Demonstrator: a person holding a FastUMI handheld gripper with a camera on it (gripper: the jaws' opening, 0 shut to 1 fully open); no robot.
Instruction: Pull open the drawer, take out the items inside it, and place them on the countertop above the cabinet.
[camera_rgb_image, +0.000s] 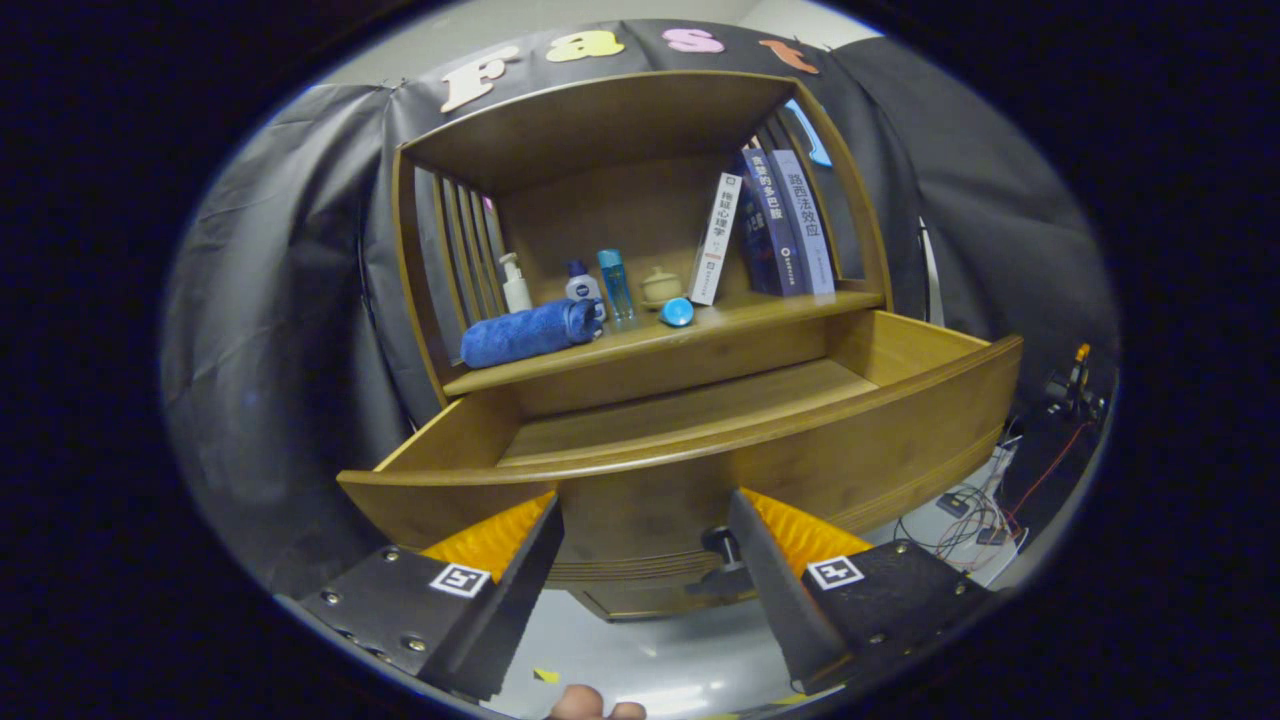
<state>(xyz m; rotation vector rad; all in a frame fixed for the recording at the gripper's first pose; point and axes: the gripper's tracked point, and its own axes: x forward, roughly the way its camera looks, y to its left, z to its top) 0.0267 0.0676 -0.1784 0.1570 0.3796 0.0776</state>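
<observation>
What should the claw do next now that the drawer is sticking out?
Probably lift and tip forward to look down into the drawer. It is already pulled out, and the part of its floor that shows looks bare, but its front board hides the near part. The claw is open and holds nothing, fingers spread in front of that board beside the knob.

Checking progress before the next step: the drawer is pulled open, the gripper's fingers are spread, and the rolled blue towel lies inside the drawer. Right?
Not quite. In the gripper view the rolled blue towel lies on the countertop, not in the drawer. The drawer is open and the gripper is spread.
</observation>
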